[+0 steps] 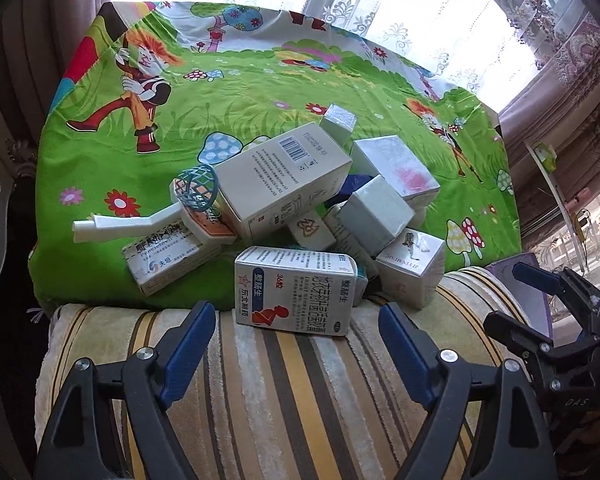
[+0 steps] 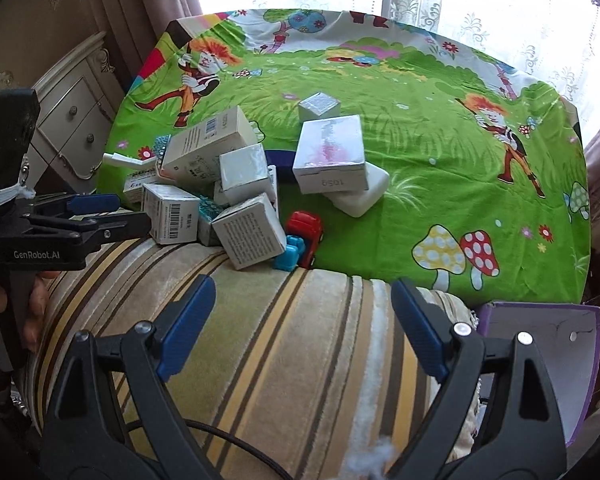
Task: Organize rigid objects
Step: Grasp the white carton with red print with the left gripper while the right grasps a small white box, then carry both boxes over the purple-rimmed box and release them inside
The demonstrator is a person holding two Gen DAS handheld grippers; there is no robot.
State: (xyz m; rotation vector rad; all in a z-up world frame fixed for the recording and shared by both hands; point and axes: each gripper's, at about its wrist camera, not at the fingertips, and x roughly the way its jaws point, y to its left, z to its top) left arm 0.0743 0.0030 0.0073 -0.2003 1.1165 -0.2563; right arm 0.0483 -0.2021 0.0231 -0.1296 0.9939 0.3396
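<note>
A heap of several white cartons lies on a green cartoon sheet [image 1: 260, 92]. The nearest is a medicine box [image 1: 294, 292] with a blue and red label, lying just beyond my left gripper [image 1: 296, 340], which is open and empty over a striped cushion [image 1: 284, 392]. A large barcode box [image 1: 284, 176] tops the heap. A white plastic handle with a blue mesh cup [image 1: 196, 186] lies at its left. My right gripper [image 2: 300, 320] is open and empty, short of a red toy car [image 2: 306, 226] and a blue block [image 2: 290, 256]. A silver-topped box [image 2: 330, 152] sits behind them.
A purple-edged open box [image 2: 540, 344] stands at the cushion's right end; it also shows in the left wrist view [image 1: 528, 292]. A white carved cabinet [image 2: 72, 120] stands left of the bed. Lace curtains [image 2: 460, 0] hang behind. The right of the sheet [image 2: 460, 168] holds no boxes.
</note>
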